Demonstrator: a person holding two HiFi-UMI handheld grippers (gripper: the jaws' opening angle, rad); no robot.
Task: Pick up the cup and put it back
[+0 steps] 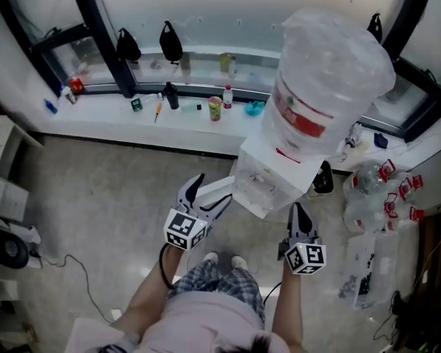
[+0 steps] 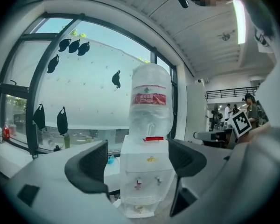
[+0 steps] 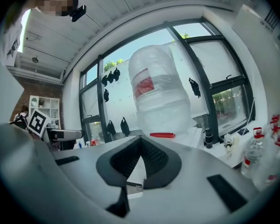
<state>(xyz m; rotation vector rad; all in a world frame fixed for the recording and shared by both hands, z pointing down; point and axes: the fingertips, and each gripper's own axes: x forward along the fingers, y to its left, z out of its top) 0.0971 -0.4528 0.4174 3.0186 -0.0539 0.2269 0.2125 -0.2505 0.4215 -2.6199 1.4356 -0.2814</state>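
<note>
- Approach looks like the step in hand: you stand facing the water dispenser (image 1: 268,175), with both tools held low in front of it and neither one touching it.
- Your left gripper (image 1: 208,195) has its jaws spread wide and nothing held between them. Its own view frames the dispenser's front and taps in the gap, some way off.
- Your right gripper (image 1: 298,215) has its jaws brought together at the tips and grips nothing. It hangs just beside the dispenser's near corner.
- The cup is not plainly visible. The left gripper view shows a pale shape in the low recess (image 2: 139,208) under the taps. That may be the cup, but it is too small and blurred to call.
- The big bottle (image 1: 331,79) on top leans over much of the head view, so you get little sight of the recess from above.
- Next, I judge, you should lower the spread left tool to the height of the recess and move it in level, so the jaws pass either side of the cup's wall before you close them.
- Keep clear of the taps overhead as you go in, and close gently, since a light cup may crush or tip.
</note>
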